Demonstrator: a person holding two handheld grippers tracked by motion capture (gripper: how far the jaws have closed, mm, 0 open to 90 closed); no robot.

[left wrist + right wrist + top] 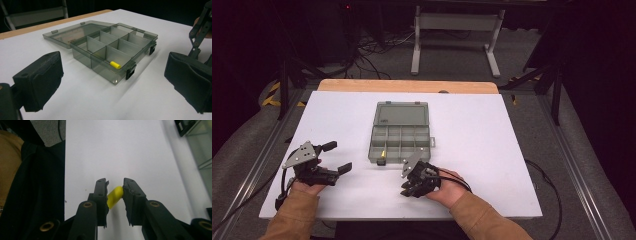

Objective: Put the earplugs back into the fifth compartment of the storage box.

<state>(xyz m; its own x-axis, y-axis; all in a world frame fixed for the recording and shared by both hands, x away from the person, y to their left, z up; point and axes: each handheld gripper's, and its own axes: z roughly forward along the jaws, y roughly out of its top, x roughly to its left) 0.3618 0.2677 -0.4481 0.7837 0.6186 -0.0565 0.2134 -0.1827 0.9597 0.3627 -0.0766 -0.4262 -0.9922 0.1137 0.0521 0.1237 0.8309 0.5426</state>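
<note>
A grey see-through compartment box [373,150] lies open in the middle of the white table, its lid [402,114] folded back. One small yellow cylinder [115,65] rests in the box's near-left compartment. My right gripper [115,182] is below the box near the table's front edge, pointing toward the person. It is shut on a second yellow cylinder [115,196] held slanted between its pads. My left gripper [337,156] rests on the table left of the box, jaws wide open with nothing between its pads [40,75].
The box [117,80] has two black latches on its near wall. The person's sleeve and dark clothing [30,182] lie just past the table edge by the right gripper. The wooden table edge [407,86] is at the back, with cables and a stand on the floor beyond.
</note>
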